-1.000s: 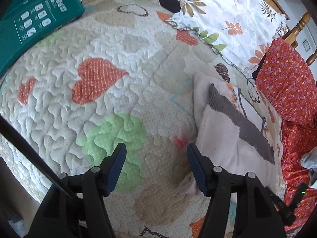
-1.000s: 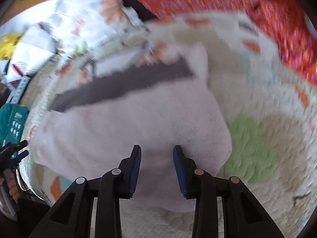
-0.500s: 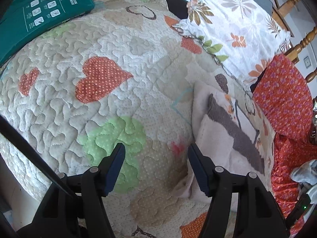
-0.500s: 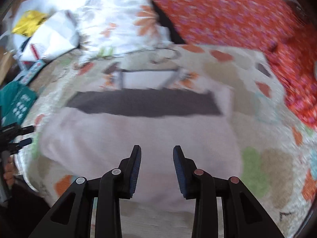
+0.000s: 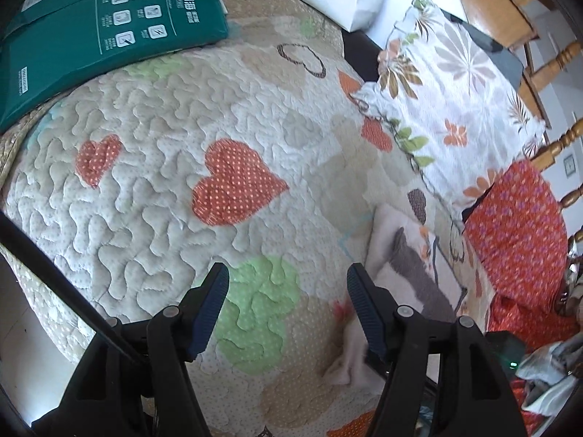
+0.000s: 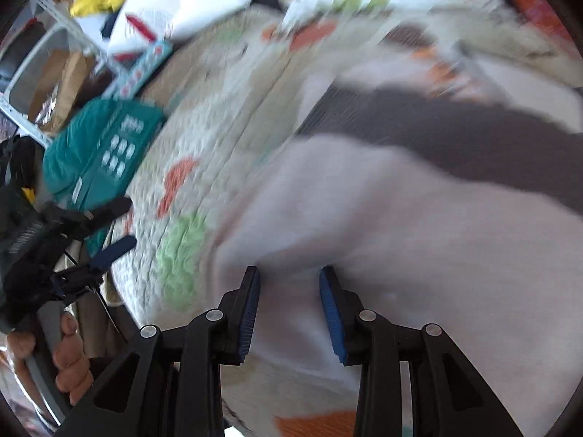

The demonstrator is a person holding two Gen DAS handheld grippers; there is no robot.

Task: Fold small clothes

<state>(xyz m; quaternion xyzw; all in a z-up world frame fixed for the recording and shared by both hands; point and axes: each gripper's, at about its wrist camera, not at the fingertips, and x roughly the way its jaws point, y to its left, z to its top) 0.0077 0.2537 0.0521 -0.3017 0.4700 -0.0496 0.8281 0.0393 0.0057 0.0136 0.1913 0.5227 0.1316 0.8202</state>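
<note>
Green cardboard box point(image 5: 91, 25), far left on the heart-patterned quilted bedspread point(image 5: 153, 116): lying clear of the work. Left gripper point(image 5: 288, 309): jaws spread, holding nothing, hovering over bare quilt. Pale pink garment with a grey band point(image 5: 411, 273): lying just right of that gripper, part folded, one corner trailing under its right finger. Right gripper point(image 6: 289, 309): jaws parted, gripping nothing, hanging over the garment's near edge.

Risk: closing here is likely pinching quilt along with cloth, dragging the fold askew. Right view is blurring heavily; layer count unreadable.

Heart-patterned quilt point(image 5: 153, 189); green box point(image 5: 91, 32); floral pillow point(image 5: 452, 109).
</note>
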